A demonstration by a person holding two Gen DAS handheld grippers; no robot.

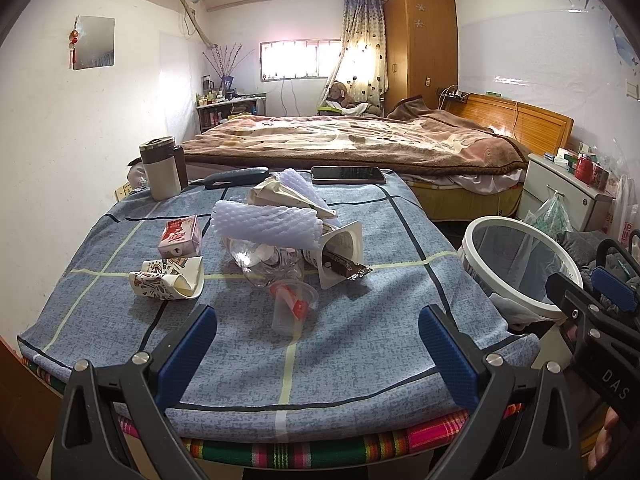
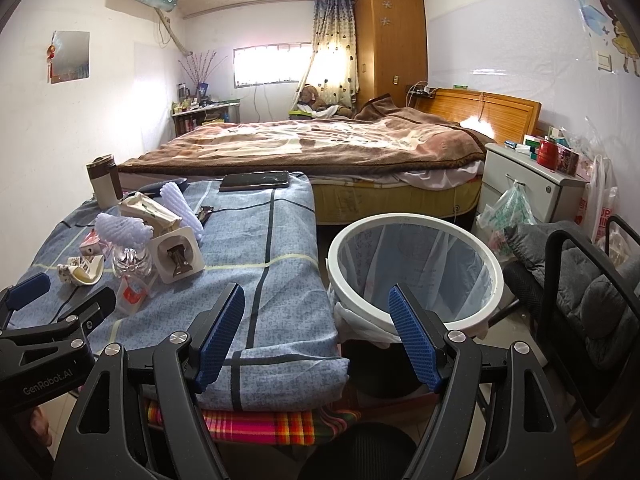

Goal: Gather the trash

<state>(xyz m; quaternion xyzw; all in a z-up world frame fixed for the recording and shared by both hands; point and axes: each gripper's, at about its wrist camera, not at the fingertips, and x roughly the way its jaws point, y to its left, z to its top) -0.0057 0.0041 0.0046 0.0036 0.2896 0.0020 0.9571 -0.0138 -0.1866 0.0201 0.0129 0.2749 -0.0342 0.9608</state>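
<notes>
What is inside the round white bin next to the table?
The round white trash bin holds only a thin clear plastic liner; no trash shows on its walls. The very bottom is hidden behind the near rim and the right gripper.

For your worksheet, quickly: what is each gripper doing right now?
Left gripper: open, holding nothing.
Right gripper: open, holding nothing.

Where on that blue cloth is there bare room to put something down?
The near strip of the cloth, in front of the clear plastic cup, is bare. So is the right side, between the white tub and the bin. The middle-left is crowded with trash; the phone takes the far edge.
</notes>
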